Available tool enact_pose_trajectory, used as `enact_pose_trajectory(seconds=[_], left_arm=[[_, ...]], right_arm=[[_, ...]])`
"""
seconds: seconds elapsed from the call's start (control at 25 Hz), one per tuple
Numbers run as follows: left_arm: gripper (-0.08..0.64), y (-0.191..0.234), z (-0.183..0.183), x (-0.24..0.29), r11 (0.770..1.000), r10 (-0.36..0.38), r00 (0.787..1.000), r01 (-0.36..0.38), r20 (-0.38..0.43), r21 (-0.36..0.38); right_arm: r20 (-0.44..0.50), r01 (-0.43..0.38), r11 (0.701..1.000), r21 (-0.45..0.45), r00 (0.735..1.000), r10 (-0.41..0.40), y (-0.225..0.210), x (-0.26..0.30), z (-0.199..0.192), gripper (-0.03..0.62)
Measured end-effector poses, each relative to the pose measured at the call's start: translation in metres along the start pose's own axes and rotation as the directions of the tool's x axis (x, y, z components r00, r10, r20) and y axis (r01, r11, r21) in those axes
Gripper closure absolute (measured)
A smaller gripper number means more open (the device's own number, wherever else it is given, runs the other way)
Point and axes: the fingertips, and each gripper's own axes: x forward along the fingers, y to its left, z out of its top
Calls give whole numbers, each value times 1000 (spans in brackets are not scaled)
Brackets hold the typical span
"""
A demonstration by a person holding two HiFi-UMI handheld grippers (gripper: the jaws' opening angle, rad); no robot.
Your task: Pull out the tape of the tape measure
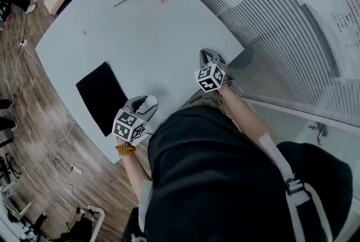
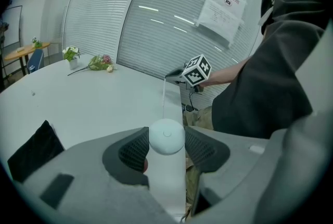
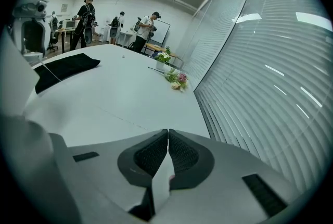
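Though shut, right jaws on tape [image 3: 159, 186]

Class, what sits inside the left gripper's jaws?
A round white tape measure, gripped by the left gripper, its thin tape running toward the right gripper. The pads cover its sides; its underside cannot be seen.

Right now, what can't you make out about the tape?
- Markings on the tape: left gripper view, strip too thin to read.
- End of the tape: right gripper view, pinched inside the right gripper's fingers.
- Outlet of the tape measure: left gripper view, on its far side; head view, too small.
- Print on the wall notice: left gripper view, too small.
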Motion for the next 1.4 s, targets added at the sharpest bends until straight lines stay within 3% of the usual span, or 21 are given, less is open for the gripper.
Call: enact_pose_trajectory(seconds=[0.28,0.48,0.76,1.04,1.4], left_arm=[[334,-12,3,1,999,-48,999,48,3,7],[334,-18,1,5,997,-71,997,71,-21,15],[334,-10,-18,-3,999,-49,996,50,-69,6],[334,-6,-31,0,999,-29,991,33,-134,27],[334,0,-35,-1,1000,-7,992,8,-127,7]], right_arm=[[-11,9,999,-53,1000,-10,-2,4,-2,586],[-36,22,999,-27,999,-23,-7,6,-11,586],[-92,66,989,131,994,-54,-38,7,-30,587],[-77,66,990,125,995,-56,-34,6,-26,588],[-69,50,991,121,997,-42,-27,3,-20,587]])
